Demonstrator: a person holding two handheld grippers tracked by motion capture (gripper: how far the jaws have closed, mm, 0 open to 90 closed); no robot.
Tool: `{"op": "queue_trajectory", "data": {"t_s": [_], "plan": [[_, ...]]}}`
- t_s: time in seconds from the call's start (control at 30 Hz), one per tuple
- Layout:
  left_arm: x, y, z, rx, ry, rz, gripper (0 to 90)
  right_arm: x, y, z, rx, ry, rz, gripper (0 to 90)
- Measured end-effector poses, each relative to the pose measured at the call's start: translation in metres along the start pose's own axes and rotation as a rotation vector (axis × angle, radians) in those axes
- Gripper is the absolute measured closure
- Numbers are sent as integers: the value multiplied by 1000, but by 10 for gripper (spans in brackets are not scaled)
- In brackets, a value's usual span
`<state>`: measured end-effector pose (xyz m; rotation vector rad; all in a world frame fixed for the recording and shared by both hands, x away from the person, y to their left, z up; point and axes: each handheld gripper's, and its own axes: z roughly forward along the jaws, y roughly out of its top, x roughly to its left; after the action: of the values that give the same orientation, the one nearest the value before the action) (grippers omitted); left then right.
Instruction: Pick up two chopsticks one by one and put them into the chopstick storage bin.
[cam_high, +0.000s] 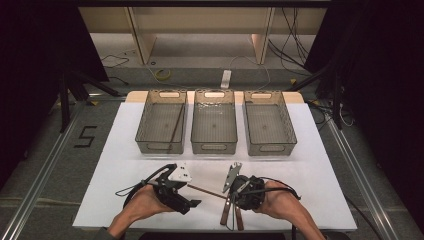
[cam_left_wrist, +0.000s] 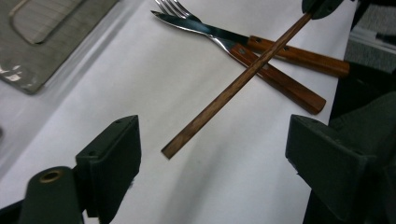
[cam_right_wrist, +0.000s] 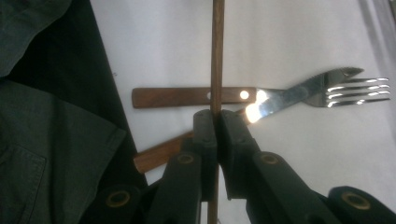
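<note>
A thin, light, stiff wooden stick is held tight near one end by the right gripper above the near surface, and its free end could be taken by the wide-open left gripper.

Left gripper hangs low over the table, jaws wide apart. Right gripper is clamped on a stick.
</note>
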<state>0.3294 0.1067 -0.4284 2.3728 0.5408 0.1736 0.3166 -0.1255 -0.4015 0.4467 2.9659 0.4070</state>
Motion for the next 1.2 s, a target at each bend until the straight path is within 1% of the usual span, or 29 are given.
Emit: {"op": "queue_trajectory", "data": {"t_s": [0.03,0.07,0.1,0.13,0.17,0.2,0.23,0.27,0.3,0.33,0.37,0.4,0.43,0.5,0.53,0.57,0.6,0.7,0.73,0.8,0.87,0.97,1.0,1.03,1.17,1.2], "plan": [[-3,1,2,18,-7,18,190,1,1,0,-2,5,-3,860],[-3,1,2,18,-7,18,198,1,1,1,-2,10,-21,860],[-4,1,3,24,-7,25,207,2,1,1,-7,8,-21,860],[-6,1,3,35,-14,41,216,3,2,1,-3,7,-28,860],[-6,1,3,35,-14,41,231,3,2,1,-3,7,-28,860],[-7,1,3,40,-16,54,253,4,2,1,-4,12,-28,860],[-7,1,4,40,-19,56,273,4,3,2,-5,14,-31,860],[-8,2,4,41,-23,61,290,4,3,1,5,16,-55,860],[-9,2,4,43,-37,66,309,5,3,2,2,22,-54,860],[-10,2,5,45,-46,69,326,5,3,2,5,22,-65,860],[-11,1,6,52,-51,81,346,7,4,2,2,22,-57,860],[-11,1,6,52,-51,81,366,7,4,2,5,28,-78,860],[-13,1,7,63,-56,98,386,8,4,2,5,28,-73,860],[-15,2,8,71,-57,107,427,9,5,2,6,31,-79,860],[-16,2,9,75,-66,112,441,9,5,2,10,35,-92,860],[-17,2,9,79,-66,112,456,10,5,2,4,35,-90,860],[-17,3,10,88,-70,117,473,10,5,2,8,37,-99,860],[-17,3,10,99,-68,122,532,12,6,3,8,37,-104,860],[-17,3,10,104,-75,123,552,13,6,3,9,36,-107,860],[-18,3,10,108,-75,131,594,13,6,4,5,46,-122,860],[-18,3,10,109,-78,133,633,14,7,4,10,44,-123,860],[-18,2,10,121,-84,139,695,15,6,4,10,56,-136,860],[-19,2,11,123,-87,144,710,15,6,4,7,51,-148,860],[-19,2,11,126,-88,157,721,15,6,4,5,51,-147,859],[-22,2,9,133,-118,195,755,15,5,4,5,59,-170,857],[-22,2,9,133,-118,195,766,15,4,4,-3,54,-175,856]]}}
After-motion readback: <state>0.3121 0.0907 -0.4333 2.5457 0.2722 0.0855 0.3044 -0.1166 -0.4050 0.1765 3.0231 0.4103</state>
